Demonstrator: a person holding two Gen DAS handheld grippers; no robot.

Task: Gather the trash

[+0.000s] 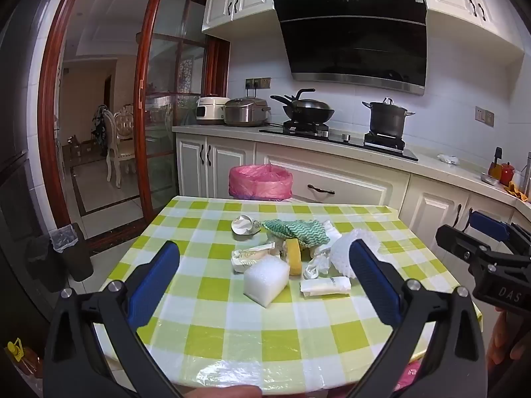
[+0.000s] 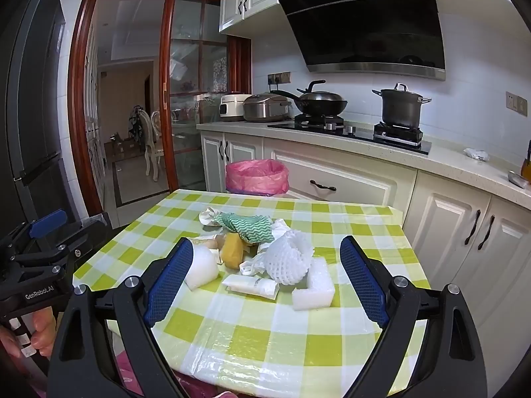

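Left wrist view: both grippers, left [image 1: 265, 265] and right [image 2: 267, 267], hover with fingers [image 1: 154, 285] wide apart, empty, over trash [image 1: 285, 252] heaped mid-counter [image 1: 205, 315]. The pink-lined bin [image 1: 260, 182] stands beyond; light foam [image 1: 265, 280] could slip or scatter if pinched carelessly.

A pile of crumpled wrappers, foam blocks and a sponge [image 1: 294, 256] is sitting on the green-and-white checked table [image 1: 212, 328]. The pink-lined round bin [image 1: 260, 181] is standing behind the table's far edge, before the white kitchen cabinets [image 1: 345, 179].
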